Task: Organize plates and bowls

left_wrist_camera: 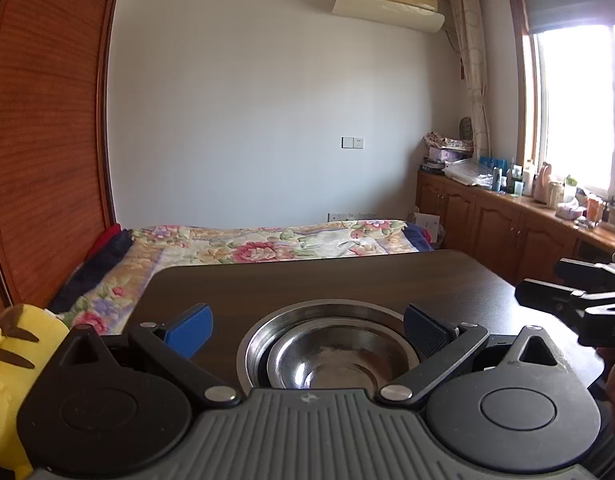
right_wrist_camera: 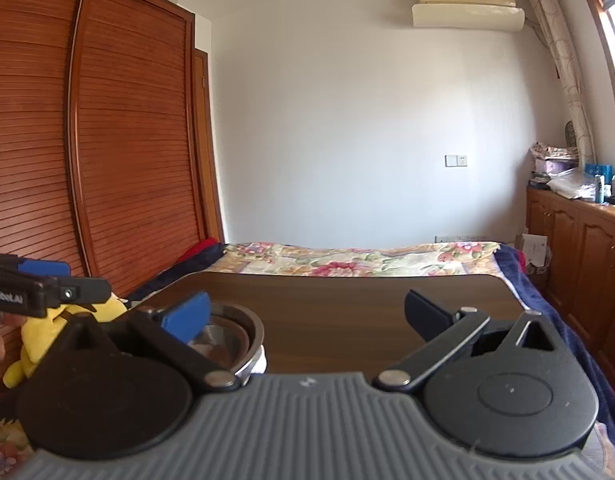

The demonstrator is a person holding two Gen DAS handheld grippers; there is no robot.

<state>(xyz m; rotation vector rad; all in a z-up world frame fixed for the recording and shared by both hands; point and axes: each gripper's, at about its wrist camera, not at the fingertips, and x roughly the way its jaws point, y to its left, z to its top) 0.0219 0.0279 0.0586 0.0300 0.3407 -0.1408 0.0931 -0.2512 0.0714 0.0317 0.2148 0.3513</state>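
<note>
Your left tool (left_wrist_camera: 307, 330) is spread wide, its blue pads (left_wrist_camera: 189, 330) standing apart on either side of the steel bowls and touching neither of them. Just ahead of it, the smaller bowl (left_wrist_camera: 339, 364) sits nested inside the larger bowl (left_wrist_camera: 267, 328), shifted toward the near right of it, and both rest on the dark wooden surface (left_wrist_camera: 327, 280).

Your right tool (right_wrist_camera: 307, 316) is also spread, gripping nothing, with only bare surface (right_wrist_camera: 347, 304) between its fingers. In its view the nested bowls (right_wrist_camera: 243, 332) lie at the left, partly hidden behind the left blue pad (right_wrist_camera: 189, 316); something white shows just under their near rim, too hidden to identify.

Each tool shows at the edge of the other's view, well apart from the bowls.

Left of the surface lies a yellow plush toy (left_wrist_camera: 11, 364). Beyond the far edge is a bed with a floral cover (left_wrist_camera: 247, 244), and a wooden slatted wardrobe (right_wrist_camera: 107, 140) stands at the left.
</note>
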